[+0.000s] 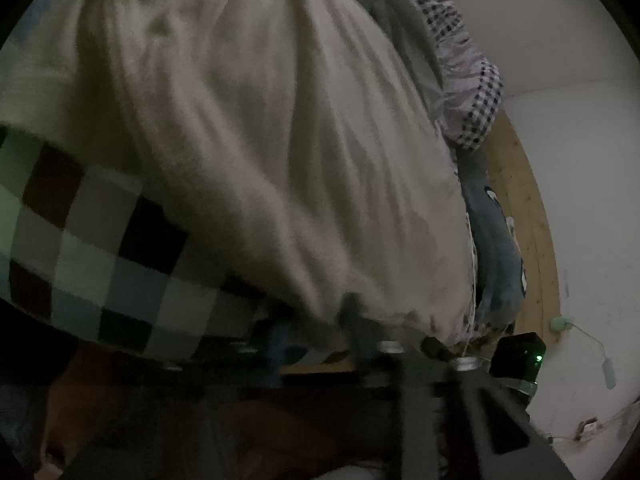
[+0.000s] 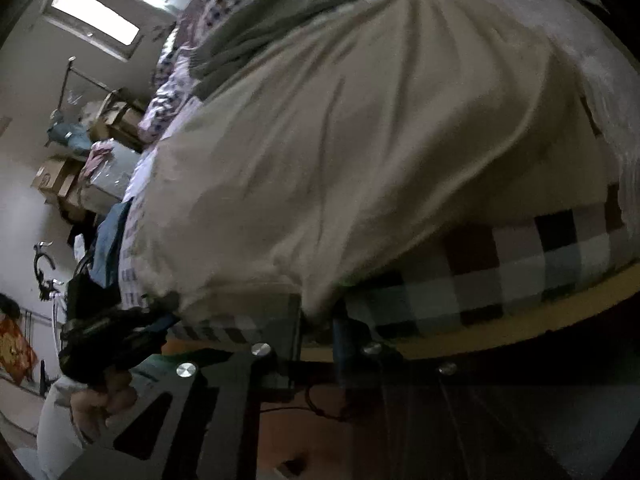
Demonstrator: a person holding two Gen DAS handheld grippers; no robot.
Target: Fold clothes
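Cream garment [image 1: 248,128] lay over the checkered bedding [image 1: 80,248] — I had both claws, left gripper [image 1: 316,316] and right gripper [image 2: 320,312], pinching its near hem.

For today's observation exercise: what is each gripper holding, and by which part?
Both the left gripper and right gripper appear to pinch the cream garment along its near bottom edge.

Both views are dim, grainy and softly blurred. In the right wrist view daylight comes from a window [image 2: 96,20] at upper left, blown out to white glare. The cream garment [image 1: 248,140] catches the most light, while the lower part of each frame sinks into deep shadow. Fisheye distortion bends the edges, and black corners ring each view.
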